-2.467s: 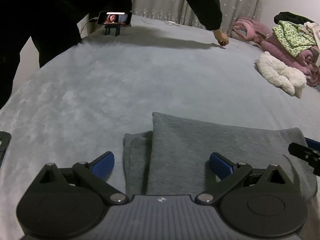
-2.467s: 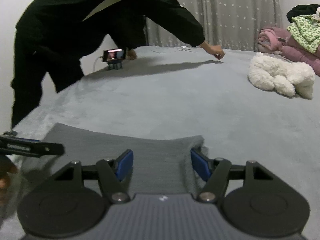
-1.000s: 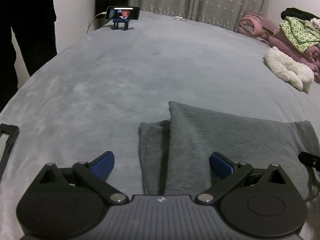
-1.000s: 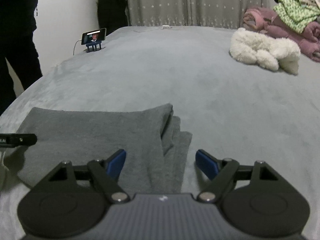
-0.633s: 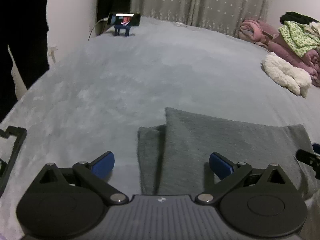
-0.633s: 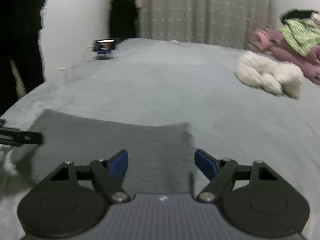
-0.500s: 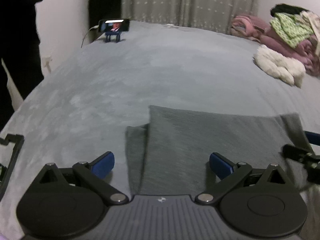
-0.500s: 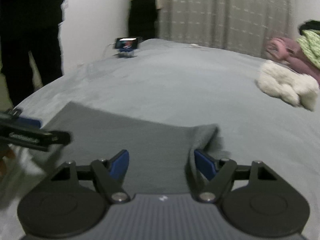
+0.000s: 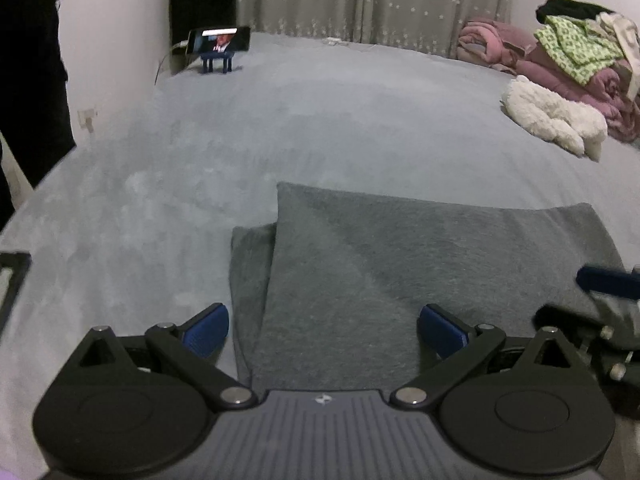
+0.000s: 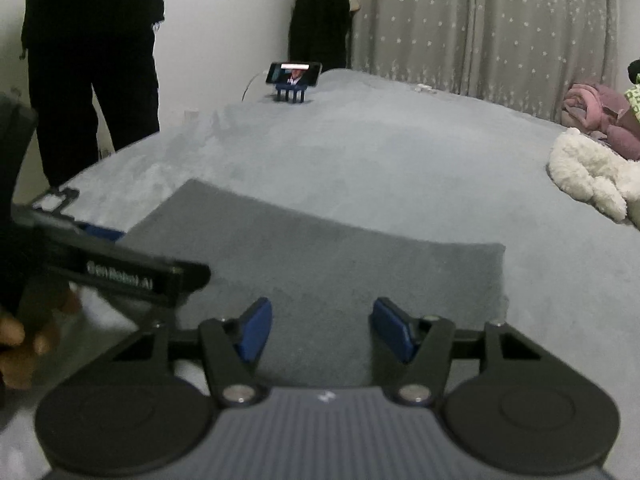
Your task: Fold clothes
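A folded dark grey garment (image 9: 400, 248) lies flat on the grey bed, with a narrow strip of a lower layer sticking out at its left edge. My left gripper (image 9: 324, 332) hovers open over the garment's near left part, nothing between its blue pads. In the right wrist view the same garment (image 10: 320, 256) fills the middle. My right gripper (image 10: 322, 330) is open just above its near edge. The left gripper's body (image 10: 112, 268) and a hand (image 10: 20, 340) on it show at the left of that view.
The grey bed cover (image 9: 320, 112) stretches far ahead. A phone on a small blue stand (image 9: 219, 44) sits at the far left corner. A white fluffy garment (image 9: 556, 116) and a pile of pink and green clothes (image 9: 576, 56) lie at the right. A person in black (image 10: 92, 40) stands beside the bed.
Both grippers shifted and came closer together over the garment. The person who leaned over the bed 2.5 s ago now stands upright at its left side. The garment has not moved.
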